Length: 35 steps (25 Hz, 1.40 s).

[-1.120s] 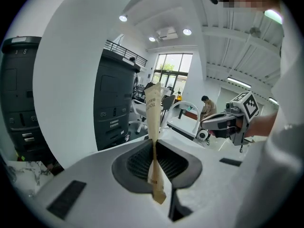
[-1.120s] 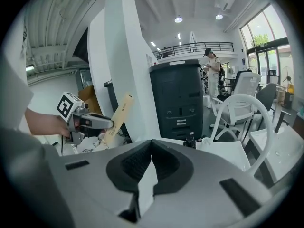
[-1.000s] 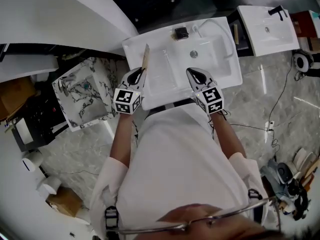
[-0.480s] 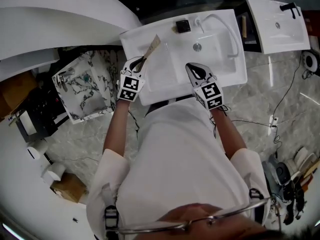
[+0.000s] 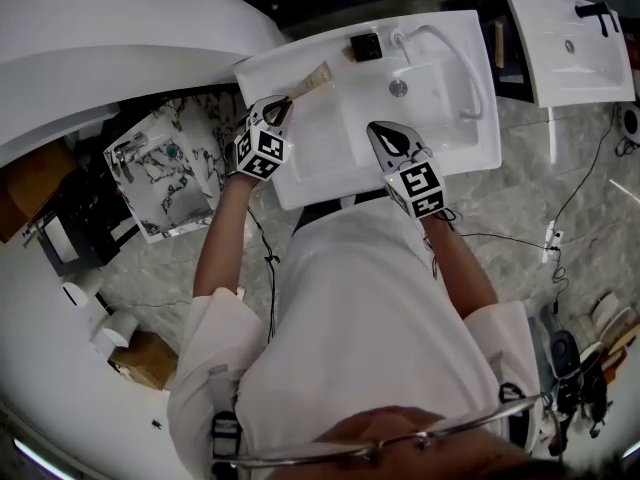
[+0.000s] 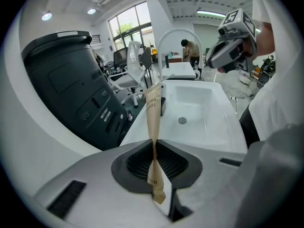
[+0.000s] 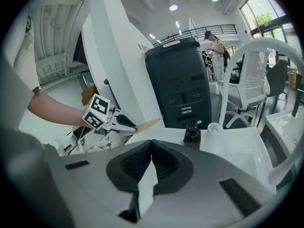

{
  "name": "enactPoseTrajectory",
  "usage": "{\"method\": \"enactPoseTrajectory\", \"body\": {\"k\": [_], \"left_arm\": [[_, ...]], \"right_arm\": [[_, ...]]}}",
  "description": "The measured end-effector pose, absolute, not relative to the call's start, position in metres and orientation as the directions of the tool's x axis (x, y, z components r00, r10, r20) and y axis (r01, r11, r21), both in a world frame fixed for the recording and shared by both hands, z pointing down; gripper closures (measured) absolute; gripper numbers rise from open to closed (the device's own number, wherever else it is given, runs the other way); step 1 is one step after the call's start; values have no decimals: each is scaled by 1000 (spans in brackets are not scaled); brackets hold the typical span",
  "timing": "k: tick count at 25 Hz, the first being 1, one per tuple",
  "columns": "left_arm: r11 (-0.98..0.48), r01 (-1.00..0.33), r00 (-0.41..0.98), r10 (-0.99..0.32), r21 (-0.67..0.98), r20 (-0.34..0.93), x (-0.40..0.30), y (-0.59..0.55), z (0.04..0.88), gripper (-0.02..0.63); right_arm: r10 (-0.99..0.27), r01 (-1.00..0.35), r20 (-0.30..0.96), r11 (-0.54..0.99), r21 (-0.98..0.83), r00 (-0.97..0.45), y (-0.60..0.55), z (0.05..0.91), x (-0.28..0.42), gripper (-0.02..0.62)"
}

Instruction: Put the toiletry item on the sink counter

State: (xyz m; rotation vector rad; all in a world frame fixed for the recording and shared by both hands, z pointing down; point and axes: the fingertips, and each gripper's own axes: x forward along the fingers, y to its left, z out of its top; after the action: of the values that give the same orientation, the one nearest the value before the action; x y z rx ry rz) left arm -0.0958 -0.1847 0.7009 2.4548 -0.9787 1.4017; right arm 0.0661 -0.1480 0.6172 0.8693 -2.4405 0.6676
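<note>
The toiletry item is a long tan paper-wrapped packet (image 5: 312, 80) (image 6: 153, 109). My left gripper (image 5: 279, 108) (image 6: 153, 147) is shut on its lower end, and the packet slants out over the back left of the white sink counter (image 5: 290, 183). The right gripper view shows that gripper (image 7: 130, 125) and the packet (image 7: 151, 123) just above the counter's left side. My right gripper (image 5: 382, 133) (image 7: 151, 145) hovers over the counter's front edge beside the basin (image 5: 420, 98), shut with nothing in it.
A black square fitting (image 5: 365, 46) and a curved white faucet (image 5: 470, 63) stand at the back of the counter. A marble-patterned basin (image 5: 160, 173) sits to the left and a second white sink (image 5: 570, 43) to the right. A dark cabinet (image 6: 61, 80) stands behind.
My left gripper has moved toward the counter's back left and rolled, so the packet now slants to the right instead of pointing straight away. The right gripper has only drifted a little.
</note>
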Motion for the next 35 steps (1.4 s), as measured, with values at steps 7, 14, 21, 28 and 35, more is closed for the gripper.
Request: {"method": "enactPoseTrajectory", "body": {"k": [7,14,21,28,35], "left_arm": [[-826,-508,283,-428,-244,858,-102,-215,736,575],[-863,-413,213,-401,-290,891,-111,-236,773,575],[-890,-347,172,-372,-297,912,-110,-240,802,575],[-901,-304,123,-358,-308,926,-112,-247,820,575],[-900,-339,104,-326,-274,940,-114,-249,829,545]], "right_arm": [[-423,-659,570,687,-305,-705,-156,628,69,589],[-393,-644,577,691,-328,-716,-159,639,68,589],[-373,-639,583,682,-355,-722,-159,650,70,589],[-350,-636,599,679,-368,-720,-154,661,74,589],[-347,-638,601,672,-377,-720,-155,664,80,589]]}}
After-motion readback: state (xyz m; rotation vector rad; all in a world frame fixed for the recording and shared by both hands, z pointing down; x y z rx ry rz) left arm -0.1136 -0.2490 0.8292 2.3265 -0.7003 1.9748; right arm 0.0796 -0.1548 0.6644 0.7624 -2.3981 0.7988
